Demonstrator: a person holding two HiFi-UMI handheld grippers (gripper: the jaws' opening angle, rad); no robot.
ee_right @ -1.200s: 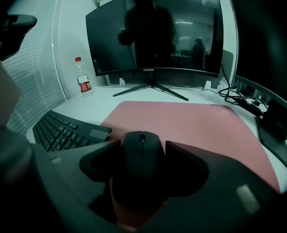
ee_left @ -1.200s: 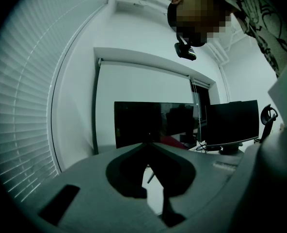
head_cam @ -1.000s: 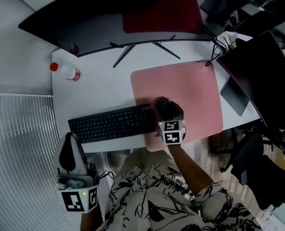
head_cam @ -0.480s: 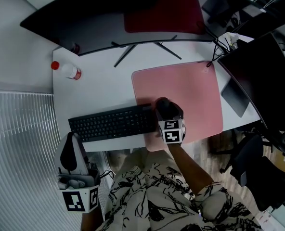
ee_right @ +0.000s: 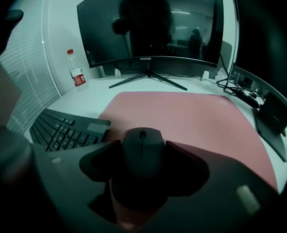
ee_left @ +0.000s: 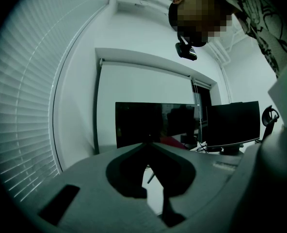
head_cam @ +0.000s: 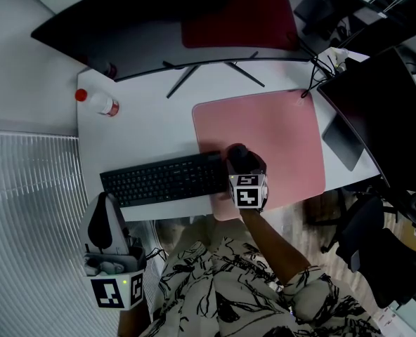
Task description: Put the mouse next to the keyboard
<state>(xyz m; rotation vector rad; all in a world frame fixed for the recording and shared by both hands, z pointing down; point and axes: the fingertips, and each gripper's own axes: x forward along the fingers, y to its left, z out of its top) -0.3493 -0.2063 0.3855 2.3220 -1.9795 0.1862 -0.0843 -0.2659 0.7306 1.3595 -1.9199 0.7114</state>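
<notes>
Counter (head_cam: 148,128): a curved monitor (head_cam: 159,30) is noted at the rear, a red-capped bottle (head_cam: 99,104) at the left rear, a pink mat (head_cam: 275,135) at right. The mouse (ee_right: 142,147) lies on the mat's near-left corner, just beside the right end of the keyboard (head_cam: 162,180) — clamped between the jaws of the right hand-held gripper (ee_right: 138,145). The left hand-held gripper (ee_left: 148,142) is held closed and empty, off the counter's near edge.

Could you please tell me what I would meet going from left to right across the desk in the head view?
water bottle → keyboard → mouse → dark side monitor. The pink mouse pad is left out, since it overlaps the mouse.
</notes>
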